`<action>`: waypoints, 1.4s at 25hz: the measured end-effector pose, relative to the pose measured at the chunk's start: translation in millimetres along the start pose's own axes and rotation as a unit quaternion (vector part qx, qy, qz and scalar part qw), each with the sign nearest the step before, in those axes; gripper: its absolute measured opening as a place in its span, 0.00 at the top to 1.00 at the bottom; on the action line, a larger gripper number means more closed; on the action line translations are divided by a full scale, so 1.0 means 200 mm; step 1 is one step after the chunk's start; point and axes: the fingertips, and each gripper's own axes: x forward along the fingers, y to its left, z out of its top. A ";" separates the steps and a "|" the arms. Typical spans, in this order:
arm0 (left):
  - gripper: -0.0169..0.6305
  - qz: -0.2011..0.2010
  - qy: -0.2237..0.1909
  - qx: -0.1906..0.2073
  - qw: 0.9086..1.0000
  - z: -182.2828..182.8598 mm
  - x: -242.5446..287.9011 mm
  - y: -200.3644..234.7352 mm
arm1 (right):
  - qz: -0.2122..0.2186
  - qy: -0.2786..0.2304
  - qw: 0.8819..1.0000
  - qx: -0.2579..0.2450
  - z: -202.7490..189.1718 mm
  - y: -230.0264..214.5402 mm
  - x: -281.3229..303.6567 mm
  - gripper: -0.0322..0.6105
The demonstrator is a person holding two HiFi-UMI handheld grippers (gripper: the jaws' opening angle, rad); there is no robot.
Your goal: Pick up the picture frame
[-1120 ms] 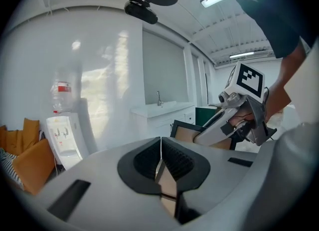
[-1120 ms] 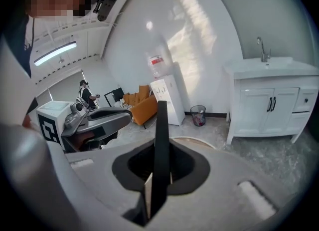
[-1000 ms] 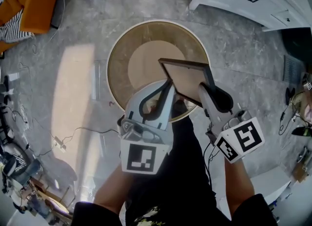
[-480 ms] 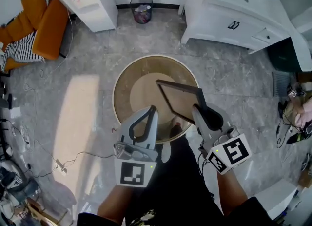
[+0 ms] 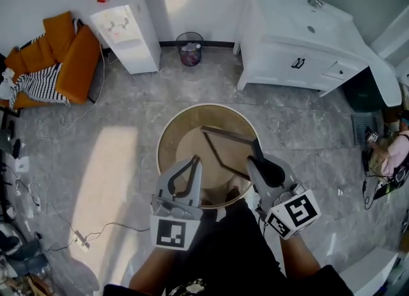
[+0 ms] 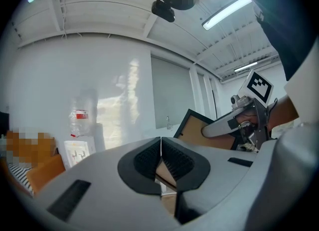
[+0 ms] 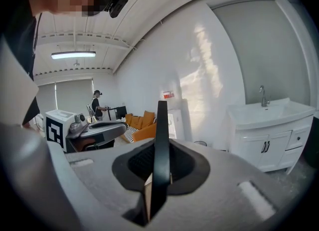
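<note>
Two grippers are being held out ahead of the person's body over a round table [image 5: 167, 136], each forearm reaching forward from the bottom of the head view and each marker cube being turned up toward the camera. The left gripper [image 5: 193, 160] is being pointed forward about level, to the left of the picture frame [image 5: 231, 149]. Its jaws are being pressed together pad against pad in the left gripper view [image 6: 160, 147], with nothing being gripped between them. The right gripper [image 5: 253, 161] is being angled slightly downward, and it alone is carrying the frame.

In the right gripper view, the frame's dark edge [image 7: 161, 135] is being clamped between the pads of the right gripper [image 7: 160, 161]. It is standing upright and edge-on, rising above the jaw tips. Seen from the head, the frame is being gripped at its near right side and is being held in the air above the table. It is tilted, so that its brown face and dark rim are being shown. In the left gripper view the brown face of the frame [image 6: 197, 131] is being presented just beyond and to the right of the closed left jaws, apart from them. A white vanity cabinet [image 5: 300, 58] and a small waste bin [image 5: 190, 48] are being left well beyond the table.
</note>
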 end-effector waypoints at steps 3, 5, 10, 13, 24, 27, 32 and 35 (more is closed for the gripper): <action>0.94 -0.006 -0.006 -0.005 1.000 0.08 -0.09 0.03 | 0.000 -0.011 1.000 -0.012 0.08 0.10 -0.04 0.89; 0.94 -0.004 -0.004 -0.023 1.000 0.10 -0.14 0.03 | -0.003 -0.020 1.000 -0.020 0.14 0.14 -0.08 0.89; 0.95 0.012 -0.014 -0.048 0.999 0.20 -0.23 0.09 | -0.009 -0.053 0.998 -0.035 0.29 0.19 -0.15 0.89; 0.95 0.020 -0.023 -0.055 0.998 0.28 -0.27 0.12 | -0.005 -0.069 0.997 -0.045 0.37 0.23 -0.18 0.89; 0.95 0.023 -0.090 -0.031 0.995 0.60 -0.32 0.20 | -0.022 -0.134 0.988 -0.073 0.62 0.27 -0.31 0.89; 0.95 0.022 -0.092 -0.047 0.994 0.69 -0.34 0.21 | -0.016 -0.153 0.985 -0.081 0.71 0.29 -0.34 0.89; 0.95 0.021 -0.095 -0.018 0.995 0.74 -0.36 0.20 | -0.002 -0.191 0.978 -0.082 0.83 0.36 -0.39 0.89; 0.95 0.021 -0.090 -0.024 0.995 0.74 -0.37 0.20 | 0.000 -0.200 0.975 -0.100 0.86 0.39 -0.40 0.89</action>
